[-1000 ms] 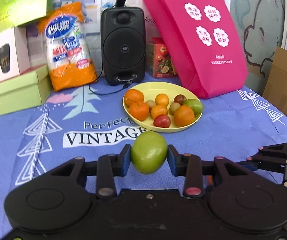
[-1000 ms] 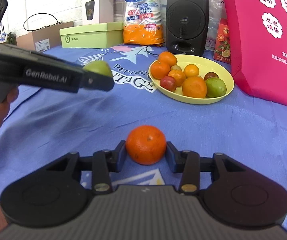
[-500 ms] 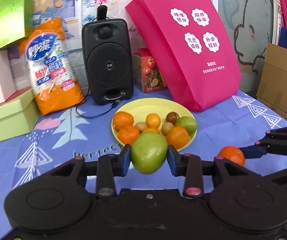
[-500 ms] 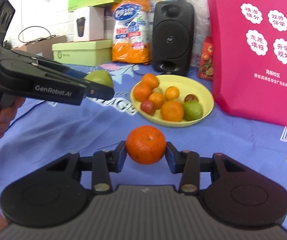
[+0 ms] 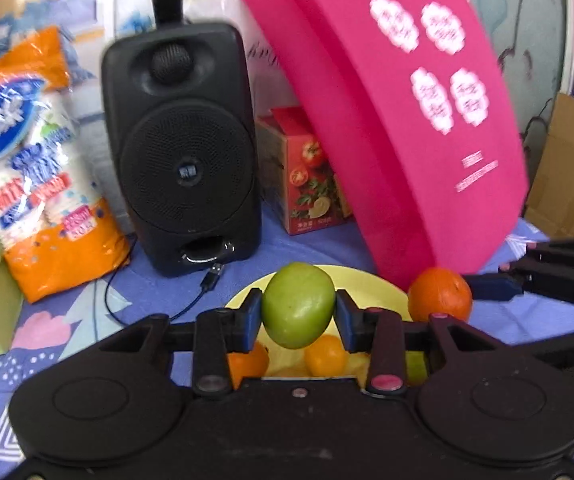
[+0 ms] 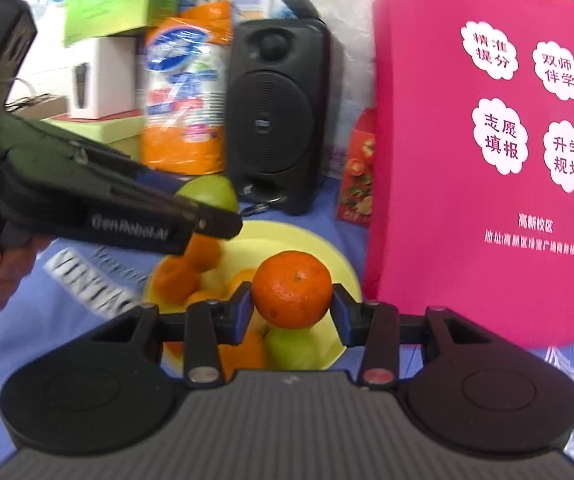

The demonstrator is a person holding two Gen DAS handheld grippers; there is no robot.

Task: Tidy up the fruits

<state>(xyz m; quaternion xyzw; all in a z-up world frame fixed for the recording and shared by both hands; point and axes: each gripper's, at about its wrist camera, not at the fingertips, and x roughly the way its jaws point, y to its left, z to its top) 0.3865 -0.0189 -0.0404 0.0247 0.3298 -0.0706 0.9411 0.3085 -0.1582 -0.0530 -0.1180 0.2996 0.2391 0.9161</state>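
Note:
My left gripper is shut on a green fruit and holds it above the yellow plate. My right gripper is shut on an orange over the same yellow plate. In the left wrist view the orange shows at the right, held by the right gripper. In the right wrist view the green fruit shows at the left gripper's tip. Several oranges and a green fruit lie in the plate, mostly hidden by the grippers.
A black speaker with a cable stands behind the plate. A pink bag leans close to the plate's right side. An orange pack of cups and a red box stand at the back on the blue cloth.
Both grippers have moved forward with their fruits and now hang over the plate. The plate has dropped low in both views and is largely hidden.

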